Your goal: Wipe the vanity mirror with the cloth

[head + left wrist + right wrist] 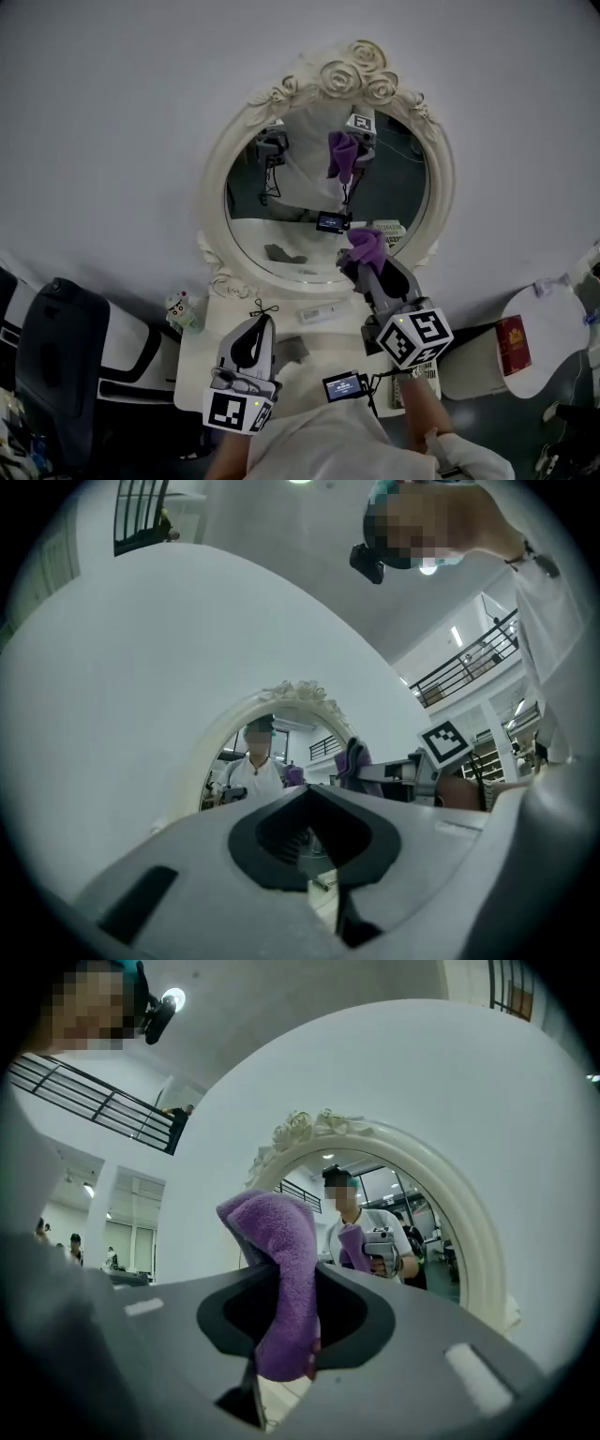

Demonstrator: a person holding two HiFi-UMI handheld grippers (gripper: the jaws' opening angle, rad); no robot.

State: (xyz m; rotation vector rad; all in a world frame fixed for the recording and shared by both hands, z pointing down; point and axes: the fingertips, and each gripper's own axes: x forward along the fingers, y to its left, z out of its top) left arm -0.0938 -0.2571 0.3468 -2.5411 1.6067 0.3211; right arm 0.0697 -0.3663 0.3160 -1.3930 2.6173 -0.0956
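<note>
Right tongs [296,1288] around purple cloth [279,1241], near mirror [417,1199].

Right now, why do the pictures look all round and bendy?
Left gripper view: wide lens, black corners, wall bulging. Right gripper view: same bulge, and the cloth looms huge up close. Head view: the mirror looks only slightly bent.

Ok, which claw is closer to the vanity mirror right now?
Right. The right claw, clamped on the purple cloth, is up by the lower rim of the mirror. The left claw sits lower and further back over the table, shut and empty.
</note>
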